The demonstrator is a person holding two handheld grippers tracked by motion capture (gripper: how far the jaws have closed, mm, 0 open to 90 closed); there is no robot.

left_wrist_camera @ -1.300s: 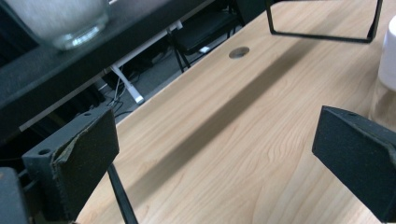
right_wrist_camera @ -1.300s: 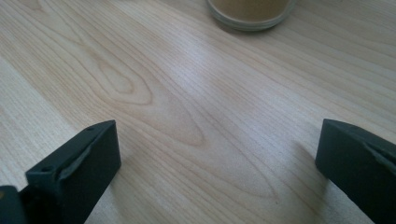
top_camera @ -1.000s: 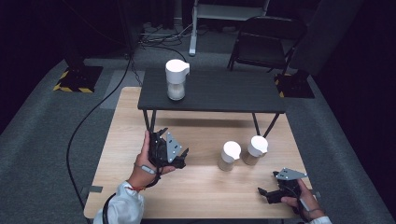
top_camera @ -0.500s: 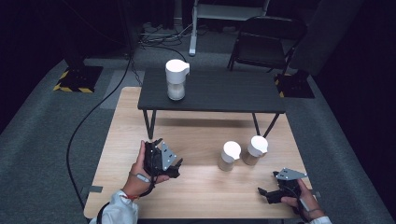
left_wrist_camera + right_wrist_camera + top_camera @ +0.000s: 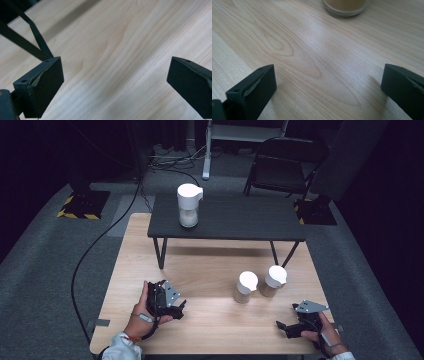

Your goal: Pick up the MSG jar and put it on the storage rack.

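Pale wood tabletop (image 5: 210,270) lies bare beneath both wide-spread, empty grippers, left gripper (image 5: 176,311) and right gripper (image 5: 284,328), seemingly poised low for the two white-lidded jars (image 5: 246,287) standing together between them.

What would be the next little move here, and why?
Probably the right gripper should ease forward toward the nearer cup. Its jaws stand wide open with only bare table between them, and a cup base sits just ahead. The left gripper, also open, holds nothing.

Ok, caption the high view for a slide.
Both grippers, left and right, rest open on the wooden table near two lidded cups.
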